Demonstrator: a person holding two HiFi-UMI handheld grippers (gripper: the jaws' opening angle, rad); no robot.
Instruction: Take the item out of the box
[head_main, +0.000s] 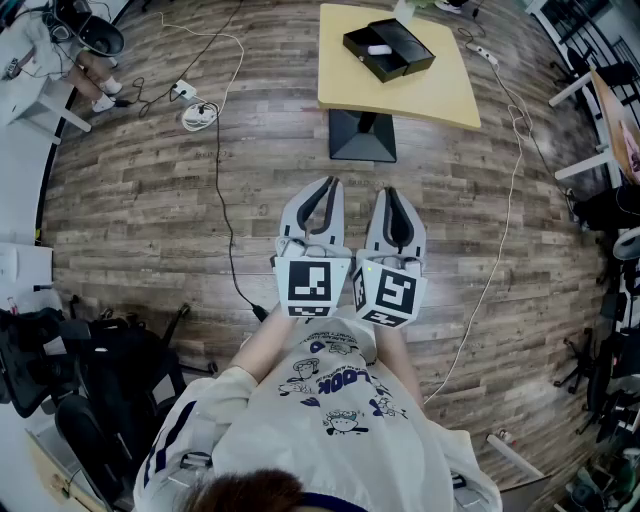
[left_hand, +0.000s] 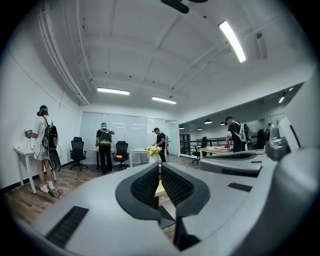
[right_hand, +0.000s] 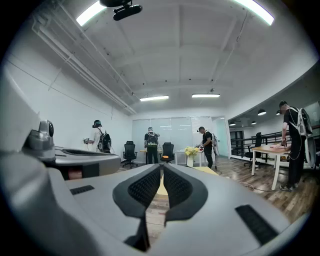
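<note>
Both hand-held grippers, the grey left hand-held gripper (head_main: 327, 186) & grey right hand-held gripper (head_main: 390, 194), sit side by side right by the person's chest, jaws pressed together w/ nothing in them. Past the brown wood-plank floor (head_main: 150, 200), well apart, is the yellow-topped desk (head_main: 440, 95). On it: an open black rectangular box (head_main: 418, 60) w/ the small white item (head_main: 380, 49) inside. Imo task not started yet; approach, grab, lift out all left.

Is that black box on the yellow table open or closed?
Open. In the head view the black box has no lid over it, and a small white item lies inside.
</note>
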